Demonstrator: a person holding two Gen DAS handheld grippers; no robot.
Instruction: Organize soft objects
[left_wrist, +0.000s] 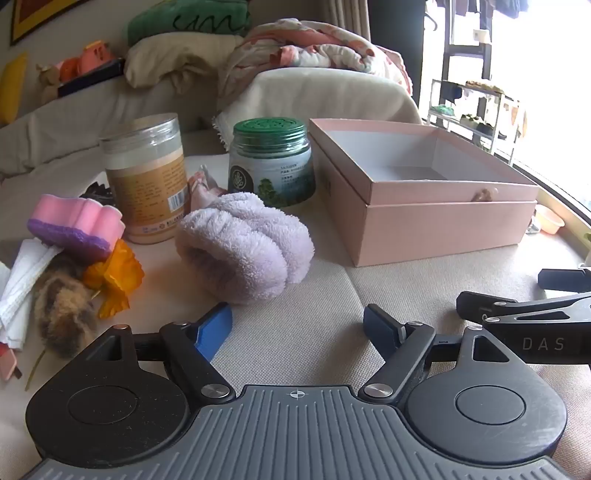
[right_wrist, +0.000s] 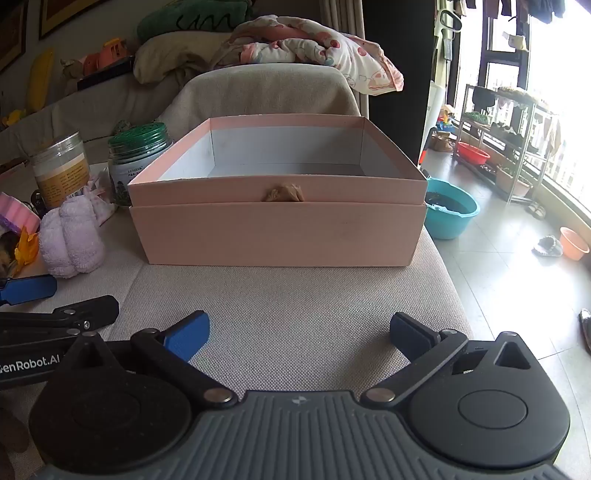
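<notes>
A rolled lilac towel (left_wrist: 245, 249) lies on the beige cushion just ahead of my open, empty left gripper (left_wrist: 299, 326); it also shows at the left of the right wrist view (right_wrist: 70, 240). Left of it lie a pink and purple sponge (left_wrist: 75, 225), an orange fabric flower (left_wrist: 116, 277), a furry brown piece (left_wrist: 61, 310) and white cloth (left_wrist: 18, 288). An open, empty pink box (left_wrist: 436, 218) stands to the right. My right gripper (right_wrist: 299, 338) is open and empty, facing the pink box (right_wrist: 277, 229).
A tan jar (left_wrist: 147, 177) and a green-lidded jar (left_wrist: 271, 164) stand behind the towel. Bedding and cushions (left_wrist: 295, 48) are piled behind. The cushion's right edge (right_wrist: 443, 266) drops to a tiled floor with a teal basin (right_wrist: 448, 212).
</notes>
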